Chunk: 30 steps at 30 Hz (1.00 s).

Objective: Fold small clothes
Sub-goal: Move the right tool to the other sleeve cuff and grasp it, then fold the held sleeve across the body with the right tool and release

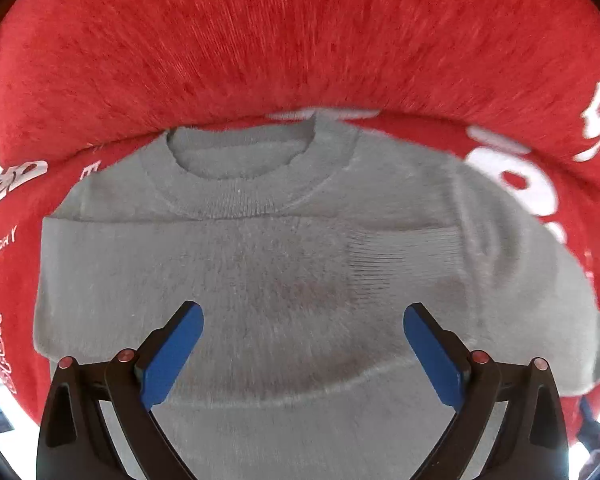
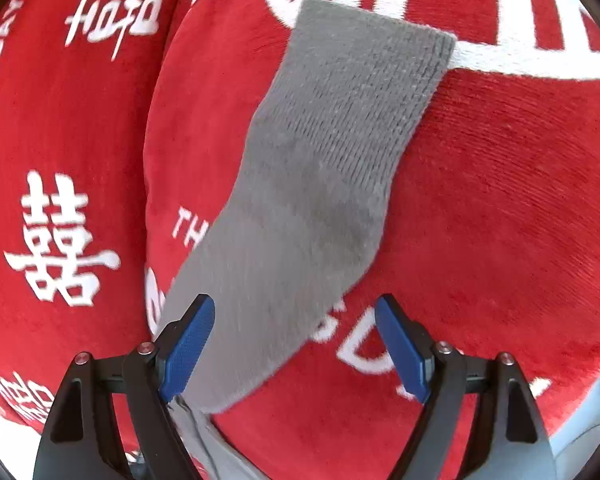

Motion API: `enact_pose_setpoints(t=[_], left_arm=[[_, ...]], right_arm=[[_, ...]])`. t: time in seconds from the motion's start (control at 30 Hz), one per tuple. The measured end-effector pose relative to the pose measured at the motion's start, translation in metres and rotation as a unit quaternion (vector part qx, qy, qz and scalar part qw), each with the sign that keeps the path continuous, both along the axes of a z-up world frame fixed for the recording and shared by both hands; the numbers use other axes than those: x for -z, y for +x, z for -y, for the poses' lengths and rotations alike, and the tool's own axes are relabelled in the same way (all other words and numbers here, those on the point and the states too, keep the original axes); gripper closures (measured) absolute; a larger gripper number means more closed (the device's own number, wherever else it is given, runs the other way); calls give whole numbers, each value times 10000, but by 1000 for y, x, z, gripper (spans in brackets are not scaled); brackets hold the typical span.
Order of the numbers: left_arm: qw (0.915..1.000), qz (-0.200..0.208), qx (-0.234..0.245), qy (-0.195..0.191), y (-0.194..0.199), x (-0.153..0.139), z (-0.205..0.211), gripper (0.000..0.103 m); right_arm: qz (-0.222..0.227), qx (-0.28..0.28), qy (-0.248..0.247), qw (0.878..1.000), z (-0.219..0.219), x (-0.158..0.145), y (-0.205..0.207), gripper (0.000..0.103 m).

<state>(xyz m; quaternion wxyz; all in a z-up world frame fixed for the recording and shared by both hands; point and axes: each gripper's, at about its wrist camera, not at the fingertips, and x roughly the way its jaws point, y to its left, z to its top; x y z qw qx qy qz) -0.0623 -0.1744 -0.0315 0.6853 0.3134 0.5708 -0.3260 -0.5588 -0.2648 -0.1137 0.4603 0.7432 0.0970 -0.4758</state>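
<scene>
A small grey knit sweater lies flat on a red cushion, round collar at the far side. One sleeve is folded across its chest, ribbed cuff toward the right. My left gripper is open just above the sweater's lower body, holding nothing. In the right wrist view the other grey sleeve stretches away over the cushion, cuff at the far end. My right gripper is open over the sleeve's near part, its left pad at the sleeve's edge.
The red cushion with white lettering fills the surroundings. A second red cushion with white characters lies to the left in the right wrist view, a seam between them. A pale floor shows at the lower right.
</scene>
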Motion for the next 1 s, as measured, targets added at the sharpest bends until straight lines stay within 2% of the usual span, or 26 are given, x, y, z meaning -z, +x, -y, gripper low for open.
enact_pose_setpoints(t=[0.1, 0.33, 0.4, 0.43, 0.47, 0.5, 0.53, 0.57, 0.67, 0.83, 0.97, 1.0], left_arm=[[9998, -84, -11, 178, -3, 16, 1, 2], [9997, -152, 183, 81, -14, 9, 0, 2], [9996, -159, 215, 32, -14, 4, -1, 2], [9996, -156, 231, -7, -13, 2, -3, 2], [9996, -166, 240, -45, -13, -1, -4, 2], [9994, -211, 250, -94, -11, -4, -5, 2], [9993, -238, 248, -116, -10, -6, -7, 2], [9993, -253, 233, -134, -8, -8, -9, 2], [9991, -326, 161, -203, 2, -13, -18, 2], [9988, -287, 176, -360, 31, -24, -44, 2], [9983, -145, 244, -506, 46, -37, -67, 2], [9982, -119, 242, -531, 50, -38, -72, 2]], right_arm=[[292, 242, -64, 9993, 10, 7, -4, 18], [760, 563, -199, 9953, 19, 11, -3, 18], [860, 684, -130, 9939, 17, 12, -2, 21], [917, 738, -81, 9930, 16, 12, -2, 32], [971, 760, -44, 9924, 15, 13, -3, 52], [1085, 782, 25, 9910, 14, 15, -1, 67], [1161, 790, 49, 9901, 14, 16, 1, 92], [1216, 787, 9, 9895, 14, 15, 1, 97], [1295, 580, -261, 9895, 19, 1, 10, 97], [1655, -199, -889, 9820, 36, -41, 61, 97], [1792, -1275, -1426, 9650, 52, -84, 140, 97], [1783, -1638, -1572, 9574, 53, -97, 169, 97]])
